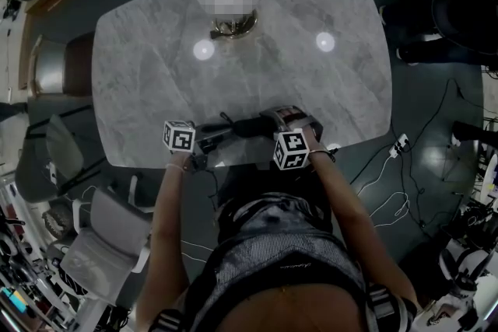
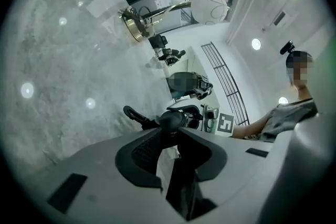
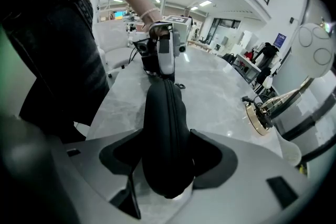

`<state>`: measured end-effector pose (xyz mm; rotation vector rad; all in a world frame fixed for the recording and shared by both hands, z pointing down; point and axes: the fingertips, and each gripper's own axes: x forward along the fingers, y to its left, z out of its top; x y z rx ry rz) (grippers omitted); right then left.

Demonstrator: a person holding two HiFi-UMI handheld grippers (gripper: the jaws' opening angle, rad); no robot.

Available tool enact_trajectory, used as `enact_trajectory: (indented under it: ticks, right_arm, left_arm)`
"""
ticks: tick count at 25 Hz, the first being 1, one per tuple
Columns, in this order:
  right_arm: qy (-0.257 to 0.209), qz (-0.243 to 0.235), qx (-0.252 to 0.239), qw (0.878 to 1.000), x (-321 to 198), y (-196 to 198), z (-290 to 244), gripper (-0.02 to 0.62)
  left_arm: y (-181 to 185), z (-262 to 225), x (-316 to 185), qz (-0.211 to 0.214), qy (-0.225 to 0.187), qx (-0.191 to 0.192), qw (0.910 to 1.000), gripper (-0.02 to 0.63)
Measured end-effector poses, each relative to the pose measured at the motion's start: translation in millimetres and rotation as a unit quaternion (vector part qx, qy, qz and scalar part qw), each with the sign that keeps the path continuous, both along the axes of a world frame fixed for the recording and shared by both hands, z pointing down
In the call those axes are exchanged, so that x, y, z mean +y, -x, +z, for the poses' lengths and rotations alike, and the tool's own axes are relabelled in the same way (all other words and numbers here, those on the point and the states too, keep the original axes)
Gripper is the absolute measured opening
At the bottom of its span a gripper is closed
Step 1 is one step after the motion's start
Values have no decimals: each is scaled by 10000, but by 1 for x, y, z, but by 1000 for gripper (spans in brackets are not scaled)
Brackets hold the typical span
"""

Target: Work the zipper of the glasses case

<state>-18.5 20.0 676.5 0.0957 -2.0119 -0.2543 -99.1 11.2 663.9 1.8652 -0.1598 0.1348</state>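
Glasses case (image 3: 165,113) is sitting clamped between the jaws of the right gripper (image 3: 167,155), its far end reaching just past the tips of the left gripper (image 2: 170,136), whose jaws are standing slightly apart.

No text, brand or number can be read. The left cube (image 1: 179,137) and the right cube (image 1: 291,149) carry black-and-white square markers, patterns only, without letters or digits. A faint line of script on the person's waistband (image 1: 285,266) is too small to read. In the right gripper view a blue sign (image 3: 280,39) stands far off, its print too small to read.
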Motion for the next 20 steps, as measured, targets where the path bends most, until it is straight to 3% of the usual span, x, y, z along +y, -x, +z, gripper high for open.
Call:
enact_trajectory:
  ticks: [4,10,20]
  right_arm:
    - [37,31,-3,10000,4,-2,0,316]
    - [-53,140,-179,9997,2,-2,-10,316]
    - [42,144,-37,9999,5,-8,-2,316]
  left_arm:
    - [-3,-1,5,212,-61,18,9998,71]
    - [-3,-7,5,91,-101,37,9999,103]
    - [-13,-7,9,198,-178,-56,9996,107]
